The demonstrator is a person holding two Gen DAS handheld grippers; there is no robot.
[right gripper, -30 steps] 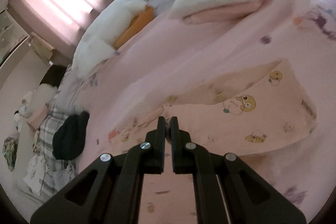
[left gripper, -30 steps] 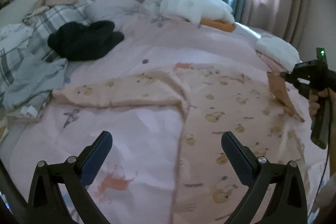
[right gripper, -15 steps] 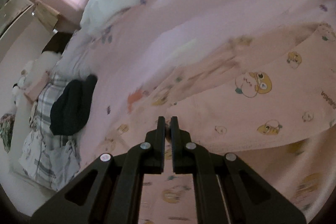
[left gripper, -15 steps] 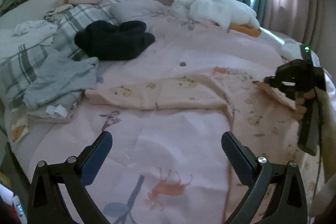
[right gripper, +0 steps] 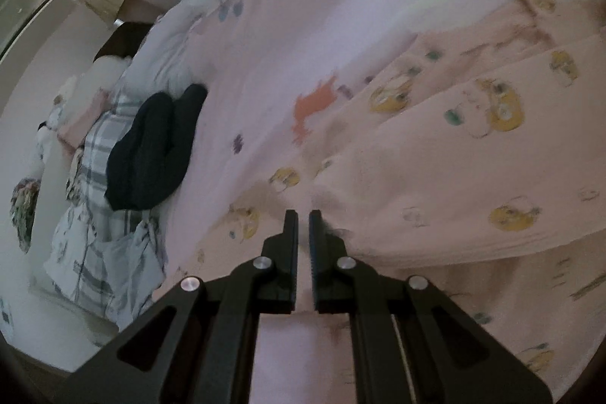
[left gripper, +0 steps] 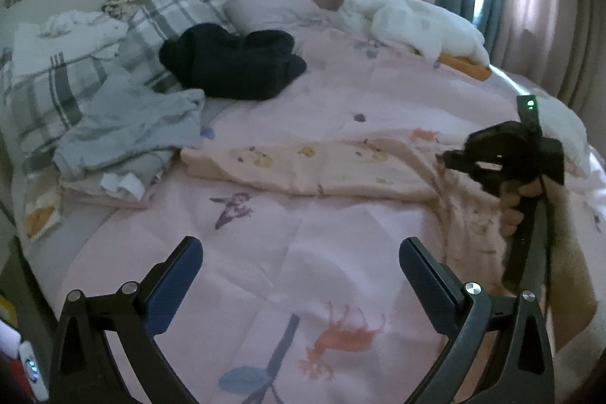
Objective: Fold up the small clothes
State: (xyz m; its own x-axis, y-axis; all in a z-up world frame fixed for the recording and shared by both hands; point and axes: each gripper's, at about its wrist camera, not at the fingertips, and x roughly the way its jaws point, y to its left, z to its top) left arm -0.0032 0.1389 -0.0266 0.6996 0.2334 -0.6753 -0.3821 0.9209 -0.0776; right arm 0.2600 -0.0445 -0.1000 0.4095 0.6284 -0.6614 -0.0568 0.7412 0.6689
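A small peach garment with yellow cartoon prints (left gripper: 333, 167) lies spread on the pink bedspread (left gripper: 303, 252); its sleeve stretches to the left. My left gripper (left gripper: 301, 275) is open and empty, hovering over bare bedspread in front of the garment. My right gripper (right gripper: 302, 214) is shut on an edge of the garment (right gripper: 435, 207) and holds that part lifted and doubled over the body. The right gripper also shows in the left wrist view (left gripper: 450, 158), at the garment's right side.
A dark navy garment (left gripper: 235, 63) and a grey-blue one (left gripper: 128, 131) lie at the back left, near plaid bedding (left gripper: 57, 82). A white duvet (left gripper: 409, 21) with an orange item (left gripper: 466, 67) lies at the far end. Curtains hang behind.
My right gripper has carried the garment's edge leftward over its body. My left gripper has drawn back and left, off the garment, and stays open.
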